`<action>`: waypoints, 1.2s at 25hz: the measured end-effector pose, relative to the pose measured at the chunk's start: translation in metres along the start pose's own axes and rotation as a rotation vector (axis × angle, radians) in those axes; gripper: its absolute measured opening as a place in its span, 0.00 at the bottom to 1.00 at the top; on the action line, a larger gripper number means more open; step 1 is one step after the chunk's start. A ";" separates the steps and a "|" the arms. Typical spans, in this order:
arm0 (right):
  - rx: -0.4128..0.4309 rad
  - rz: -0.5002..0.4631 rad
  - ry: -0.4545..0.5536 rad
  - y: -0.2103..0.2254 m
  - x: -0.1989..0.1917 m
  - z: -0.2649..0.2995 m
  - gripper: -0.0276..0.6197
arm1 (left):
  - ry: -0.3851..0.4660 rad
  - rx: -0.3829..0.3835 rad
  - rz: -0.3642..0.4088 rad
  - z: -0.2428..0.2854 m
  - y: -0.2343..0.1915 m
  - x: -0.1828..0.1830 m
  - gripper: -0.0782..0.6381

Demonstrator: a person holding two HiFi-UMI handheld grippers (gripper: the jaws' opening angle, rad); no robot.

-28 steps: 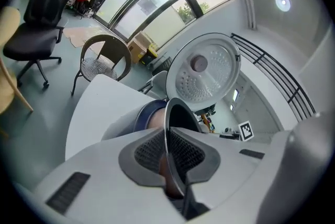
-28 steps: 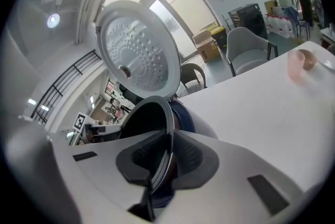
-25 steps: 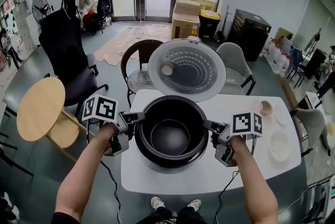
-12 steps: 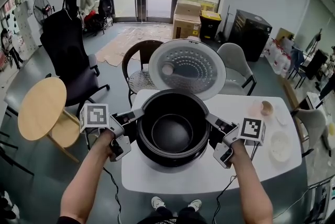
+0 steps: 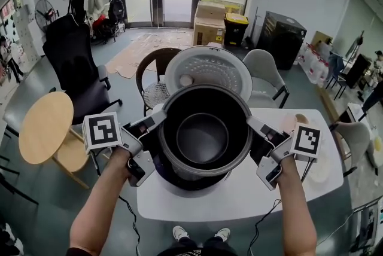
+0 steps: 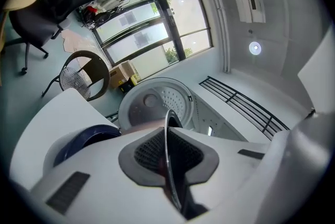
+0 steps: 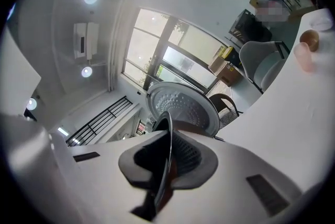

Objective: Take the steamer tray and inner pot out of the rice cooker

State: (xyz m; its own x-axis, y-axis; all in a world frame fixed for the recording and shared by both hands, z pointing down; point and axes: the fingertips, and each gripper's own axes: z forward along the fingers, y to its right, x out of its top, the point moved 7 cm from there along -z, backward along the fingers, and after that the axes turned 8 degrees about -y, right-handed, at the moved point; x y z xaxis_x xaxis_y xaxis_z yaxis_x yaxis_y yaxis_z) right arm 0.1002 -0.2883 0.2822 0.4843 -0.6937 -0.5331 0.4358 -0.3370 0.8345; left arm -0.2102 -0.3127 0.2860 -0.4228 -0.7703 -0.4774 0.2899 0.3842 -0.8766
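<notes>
Dark metal, the pot is pinched at its rim from both sides. My left gripper has its jaws closed tight on the rim's left edge. In the left gripper view the thin rim runs edge-on between the ribbed pads, and both press on it. My right gripper does the same on the opposite edge, its jaws clamped hard on the rim. Both grippers point roughly level, toward each other across the pot.

The pot hangs upright and level between them, over the cooker, whose dark body shows just below it on my side. I cannot tell whether the pot's base is fully out of the cooker's well. Looking down into the pot, I see its smooth dark bottom.

Behind the pot the cooker's lid stands open, its pale, perforated inner face turned toward me. The cooker stands on a white table. A brown chair and a grey chair stand at the far side of it. A round wooden table is well off to my left.
</notes>
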 end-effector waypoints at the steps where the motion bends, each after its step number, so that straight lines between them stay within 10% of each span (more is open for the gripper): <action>1: -0.001 -0.007 0.010 -0.003 0.002 -0.006 0.07 | -0.001 -0.009 0.004 0.003 0.005 -0.002 0.13; 20: -0.159 -0.001 0.267 -0.033 -0.013 -0.062 0.07 | -0.197 -0.173 0.018 0.048 0.020 0.007 0.13; 30: -0.149 0.050 0.302 0.106 0.043 -0.280 0.07 | -0.216 -0.092 0.033 0.242 0.072 -0.158 0.13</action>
State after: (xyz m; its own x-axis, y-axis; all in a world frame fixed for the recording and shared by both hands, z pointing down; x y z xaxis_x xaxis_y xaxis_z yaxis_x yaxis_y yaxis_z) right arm 0.3799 -0.1757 0.3091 0.7010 -0.4801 -0.5273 0.5007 -0.1952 0.8433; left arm 0.0851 -0.2866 0.3126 -0.2183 -0.8437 -0.4905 0.2170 0.4480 -0.8673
